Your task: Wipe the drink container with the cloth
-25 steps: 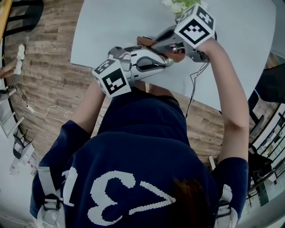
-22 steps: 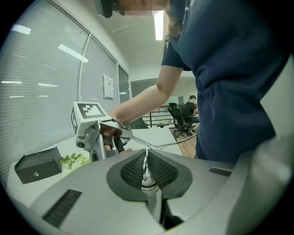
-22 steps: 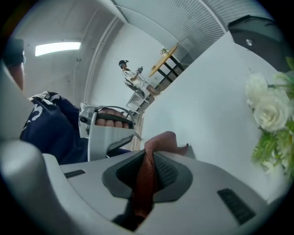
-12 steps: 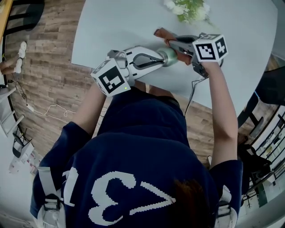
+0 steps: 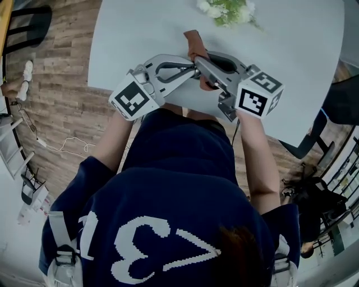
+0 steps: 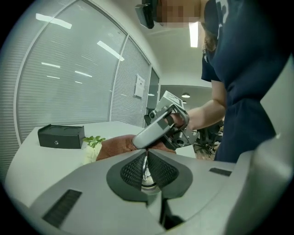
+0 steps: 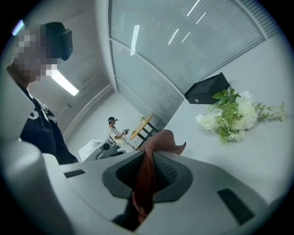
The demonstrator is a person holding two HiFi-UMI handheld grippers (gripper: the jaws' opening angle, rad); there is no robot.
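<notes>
Gripping the container [image 6: 145,174] by a thin shiny edge, apparently its rim, the left gripper [image 6: 146,156] has its pads pressed together on the metal, so little of the vessel shows past them. The right gripper [image 7: 148,156] is narrow too, pinching a fold of the red-brown cloth [image 7: 162,139], whose loose end sticks out beyond its tips.

Both tools meet above the table [image 5: 291,50], near the flowers [image 5: 227,8] and on the person's side of them. The container is held there in the air, and in the head view the right gripper largely covers it. The cloth's free end lies nearer the flowers than the container does.

The container looks like thin, stiff metal: probably light, smooth and rather slippery. A pinch on the rim alone may let it swivel under sideways rubbing, so strokes are best kept gentle and aimed back toward the left gripper. The cloth is soft and limp. It is best held by a bunched fold, with enough left free that fabric rather than hard jaw meets the metal.
</notes>
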